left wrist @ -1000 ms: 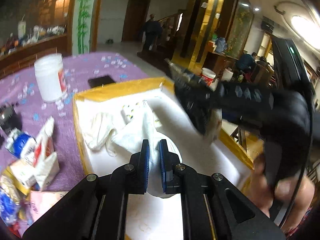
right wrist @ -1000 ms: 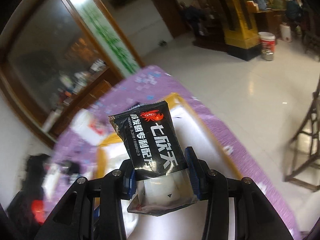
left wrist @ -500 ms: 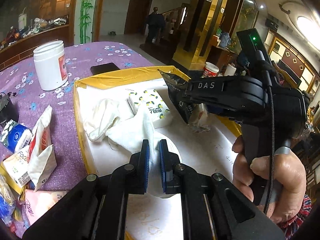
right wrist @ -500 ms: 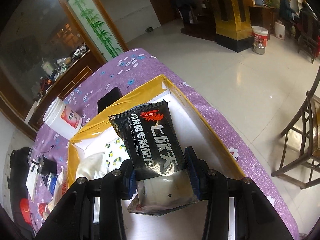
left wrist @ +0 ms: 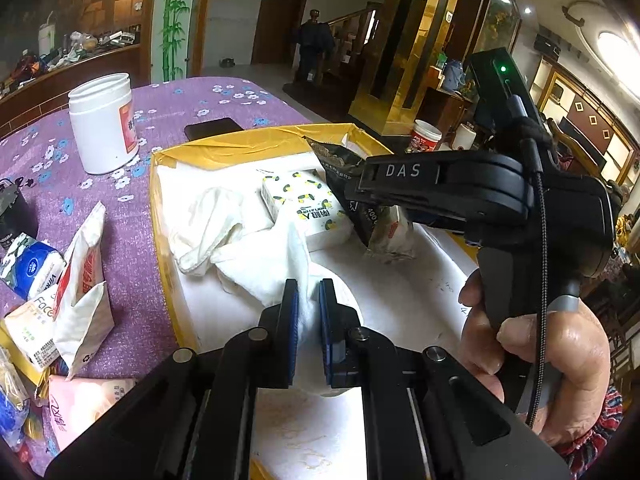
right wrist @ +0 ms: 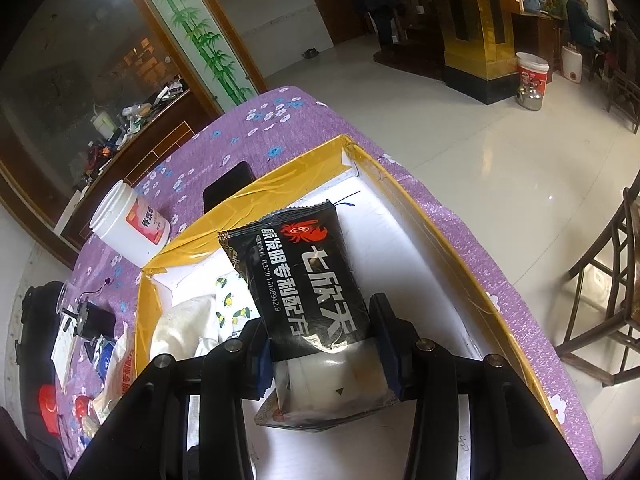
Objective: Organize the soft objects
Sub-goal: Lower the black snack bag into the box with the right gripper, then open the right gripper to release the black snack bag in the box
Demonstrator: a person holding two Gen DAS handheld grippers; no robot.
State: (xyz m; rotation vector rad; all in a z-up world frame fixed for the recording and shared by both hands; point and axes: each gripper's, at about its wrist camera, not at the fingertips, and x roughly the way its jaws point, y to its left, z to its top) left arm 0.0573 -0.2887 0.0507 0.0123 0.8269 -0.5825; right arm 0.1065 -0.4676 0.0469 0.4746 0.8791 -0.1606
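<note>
Over the yellow-rimmed white tray (right wrist: 460, 264), right gripper (right wrist: 324, 354) jaws clamp the black foil snack packet (right wrist: 304, 276), left gripper (left wrist: 308, 312) jaws pinch the white cloth (left wrist: 264, 264); judgement: lower the packet flat beside the lemon-print tissue pack (left wrist: 304, 204), then release.

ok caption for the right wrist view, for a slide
Right gripper holds a black snack packet above the yellow-rimmed tray on the purple tablecloth.

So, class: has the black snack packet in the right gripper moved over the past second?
Yes. The black snack packet has come down toward the tray's yellow rim.
</note>
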